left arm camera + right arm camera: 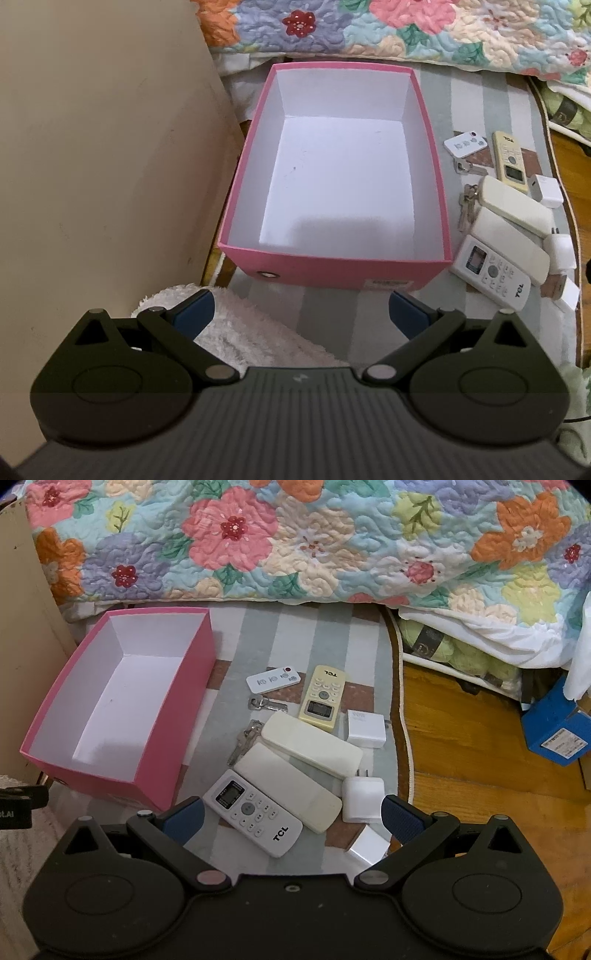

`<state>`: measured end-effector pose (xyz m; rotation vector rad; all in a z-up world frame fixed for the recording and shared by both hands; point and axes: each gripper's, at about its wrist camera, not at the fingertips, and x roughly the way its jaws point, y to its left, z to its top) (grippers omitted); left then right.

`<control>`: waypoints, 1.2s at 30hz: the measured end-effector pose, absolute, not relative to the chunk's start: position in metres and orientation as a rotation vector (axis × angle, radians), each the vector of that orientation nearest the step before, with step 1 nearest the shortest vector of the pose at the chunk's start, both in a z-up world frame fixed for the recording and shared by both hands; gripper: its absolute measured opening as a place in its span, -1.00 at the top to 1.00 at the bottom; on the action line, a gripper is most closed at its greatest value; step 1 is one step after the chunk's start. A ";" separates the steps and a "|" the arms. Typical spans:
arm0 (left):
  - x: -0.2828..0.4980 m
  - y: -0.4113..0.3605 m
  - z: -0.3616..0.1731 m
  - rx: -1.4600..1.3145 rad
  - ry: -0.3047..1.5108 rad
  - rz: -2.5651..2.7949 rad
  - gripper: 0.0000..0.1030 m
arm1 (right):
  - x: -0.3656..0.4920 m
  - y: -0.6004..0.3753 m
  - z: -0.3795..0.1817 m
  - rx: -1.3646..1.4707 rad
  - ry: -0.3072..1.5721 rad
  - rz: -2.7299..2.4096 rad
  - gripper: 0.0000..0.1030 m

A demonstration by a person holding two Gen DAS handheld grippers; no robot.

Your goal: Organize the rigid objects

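An empty pink box (332, 271) (151, 746) with a white inside stands on a striped rug. Right of it lie a white TCL remote (253, 812) (491, 271), two cream remotes face down (288, 788) (312, 744), a yellow TCL remote (322, 698) (509, 160), a small white remote (273, 678) (465, 143), loose keys (266, 702) (244, 741) and white chargers (364, 728) (362, 800) (369, 845). My left gripper (301, 310) is open before the box's near wall. My right gripper (291, 812) is open, above the white TCL remote's near end.
A floral quilt (295, 542) hangs over the bed edge behind the rug (332, 635). A beige wall (103, 166) stands left of the box. Wooden floor (480, 775) and a blue box (557, 731) lie to the right. A fluffy white cloth (251, 332) lies under the left gripper.
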<state>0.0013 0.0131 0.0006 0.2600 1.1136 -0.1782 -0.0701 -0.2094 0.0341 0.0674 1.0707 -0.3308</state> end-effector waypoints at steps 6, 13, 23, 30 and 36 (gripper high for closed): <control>-0.003 0.012 0.002 0.276 1.080 -0.167 -0.98 | -0.069 -0.208 0.032 0.075 1.081 -0.325 -1.00; -0.008 0.010 0.006 0.274 1.037 -0.172 -0.98 | -0.069 -0.203 0.032 0.064 1.077 -0.314 -1.00; -0.009 0.012 0.005 0.250 1.021 -0.179 -0.98 | -0.068 -0.201 0.030 0.060 1.088 -0.300 -1.00; -0.008 0.018 0.004 0.214 1.045 -0.165 -0.98 | -0.068 -0.201 0.028 0.065 1.096 -0.295 -1.00; -0.011 0.014 0.006 0.237 1.038 -0.171 -0.98 | -0.067 -0.200 0.027 0.067 1.104 -0.287 -1.00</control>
